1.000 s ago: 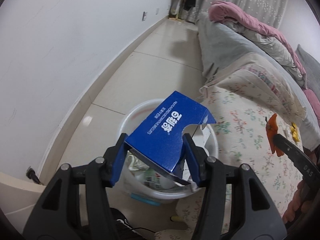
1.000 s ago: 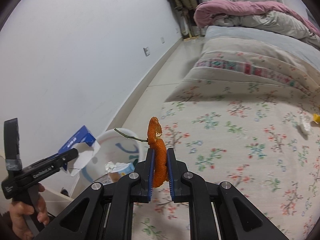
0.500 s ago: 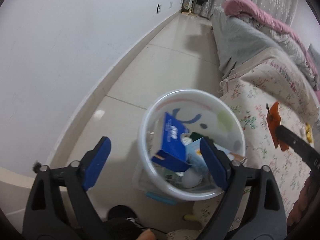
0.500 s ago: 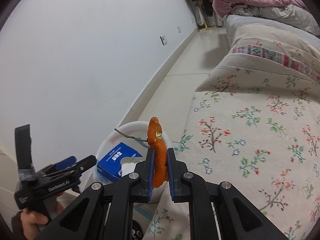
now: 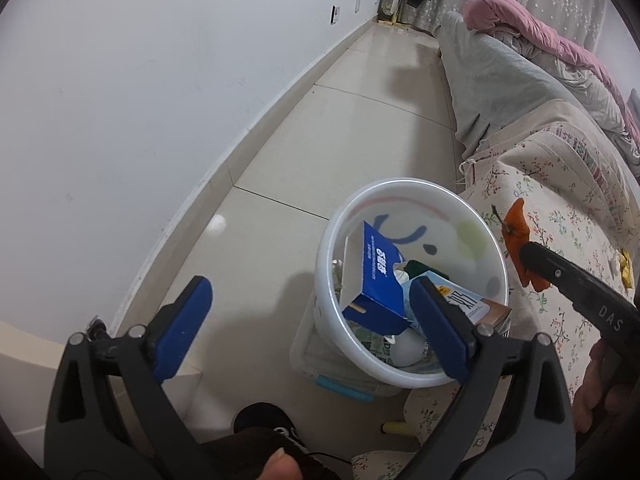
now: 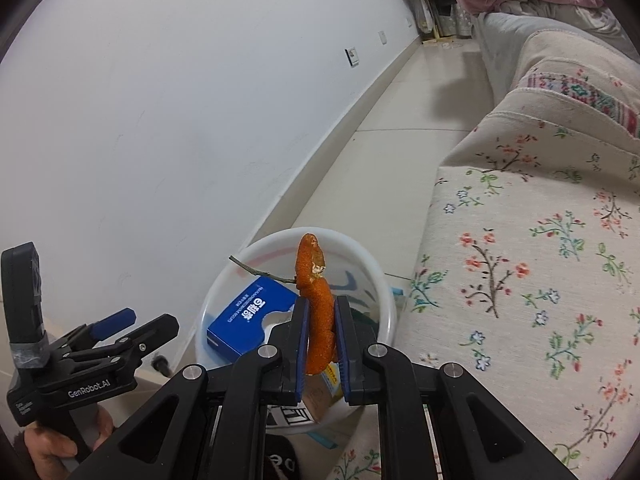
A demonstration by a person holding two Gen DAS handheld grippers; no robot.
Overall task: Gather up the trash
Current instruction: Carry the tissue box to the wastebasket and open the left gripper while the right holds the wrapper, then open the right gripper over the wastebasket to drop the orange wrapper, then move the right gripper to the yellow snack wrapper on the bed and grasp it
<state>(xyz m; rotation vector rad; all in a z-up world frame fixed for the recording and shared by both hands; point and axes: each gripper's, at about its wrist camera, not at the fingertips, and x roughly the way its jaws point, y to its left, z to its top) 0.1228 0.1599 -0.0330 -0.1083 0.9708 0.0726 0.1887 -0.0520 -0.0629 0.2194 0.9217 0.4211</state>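
A white plastic bin stands on the floor beside the bed, with a blue cardboard box lying inside among cartons and paper. My left gripper hovers above the bin's near side; its jaws are opening wide and hold nothing. In the right wrist view it shows as the left gripper beside the bin. My right gripper is shut on a curled orange peel with a twig on it, held above the bin and the blue box. The peel hangs at the bin's right rim.
The bed with its flowered cover rises right of the bin, and a yellow scrap lies on it. A white wall runs along the left, with tiled floor between. A dark shoe is below the left gripper.
The left gripper let go of the blue box, which dropped into the bin, and its jaws spread wide. The right gripper carried the peel from over the bed to above the bin.
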